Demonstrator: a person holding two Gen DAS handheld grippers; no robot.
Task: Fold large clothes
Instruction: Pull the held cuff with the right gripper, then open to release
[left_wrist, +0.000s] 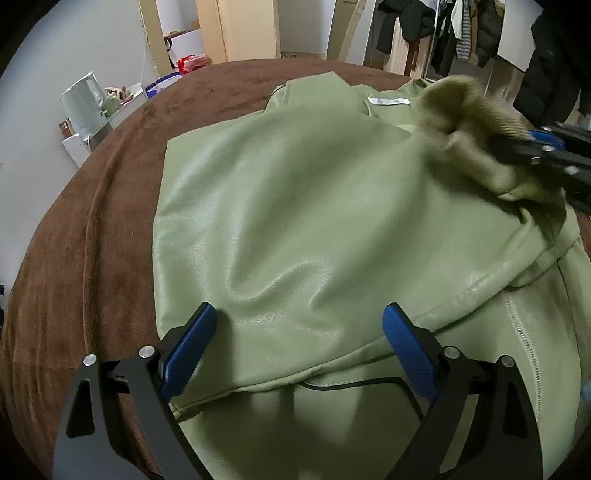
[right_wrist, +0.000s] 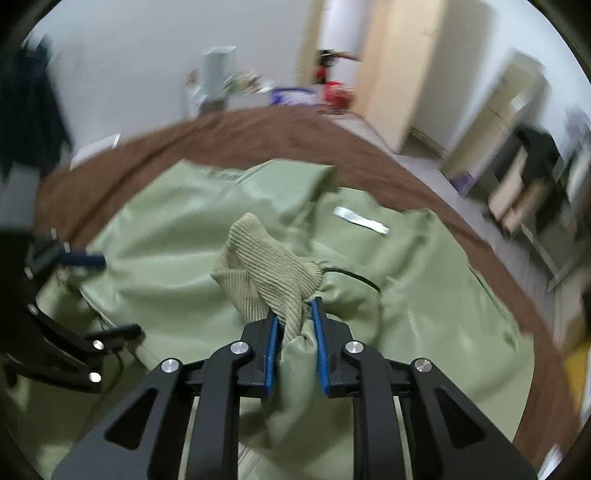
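Brown blanket (left_wrist: 92, 236) seen spread over bed. Pale green jacket (left_wrist: 295, 229) laid flat across middle of bed, white label (left_wrist: 388, 100) shown near collar toward far edge. Left gripper (left_wrist: 299, 343) held with jaws wide apart over near part of jacket, blue pads (left_wrist: 188, 347) just above fabric, nothing clamped. Right gripper (right_wrist: 295, 332) clamped on ribbed cuff (right_wrist: 266, 273) of sleeve, bunched cloth pinched between pads, raised above jacket toward right edge of bed.
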